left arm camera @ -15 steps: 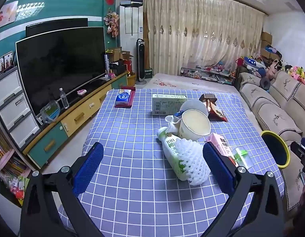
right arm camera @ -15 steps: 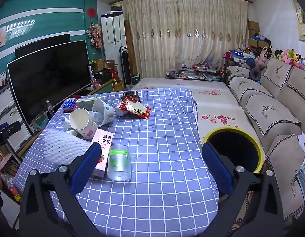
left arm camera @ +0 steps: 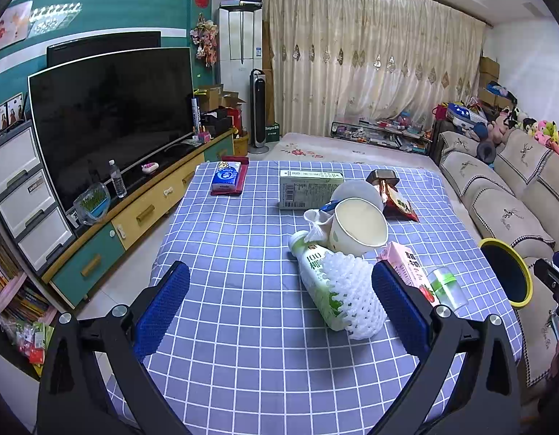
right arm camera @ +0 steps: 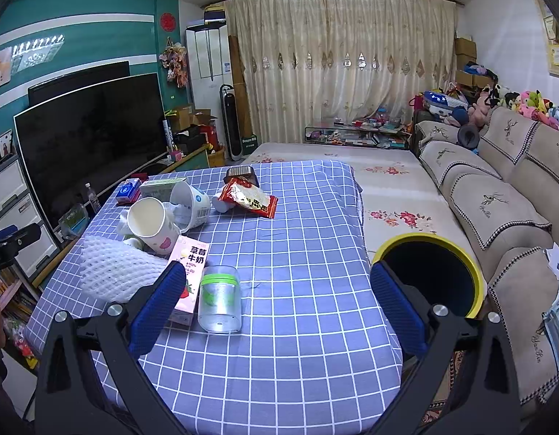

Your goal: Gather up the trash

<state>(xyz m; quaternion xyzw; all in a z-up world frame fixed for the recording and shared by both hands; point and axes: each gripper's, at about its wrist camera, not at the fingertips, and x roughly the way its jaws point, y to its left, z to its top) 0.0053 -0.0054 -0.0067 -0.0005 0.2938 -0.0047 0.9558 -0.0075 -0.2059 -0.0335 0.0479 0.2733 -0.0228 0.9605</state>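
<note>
Trash lies on the blue checked table (left arm camera: pixel 243 253): a green-and-white bottle (left arm camera: pixel 317 282) in a white foam net (left arm camera: pixel 352 297), a paper cup (left arm camera: pixel 359 226), a pink milk carton (left arm camera: pixel 406 268), a clear jar with a green band (right arm camera: pixel 220 299), a red snack bag (right arm camera: pixel 250 199), a white tub (right arm camera: pixel 192 203) and a green box (left arm camera: pixel 308 188). A black bin with a yellow rim (right arm camera: pixel 435 275) stands off the table's right side. My left gripper (left arm camera: pixel 279 302) is open and empty, just short of the bottle. My right gripper (right arm camera: pixel 277 301) is open and empty, right of the jar.
A blue tissue pack (left arm camera: pixel 227 177) lies at the table's far left. A TV (left arm camera: pixel 109 116) on a low cabinet runs along the left. A sofa (right arm camera: pixel 497 195) lines the right side, with a floral mat (right arm camera: pixel 392 188) between it and the table.
</note>
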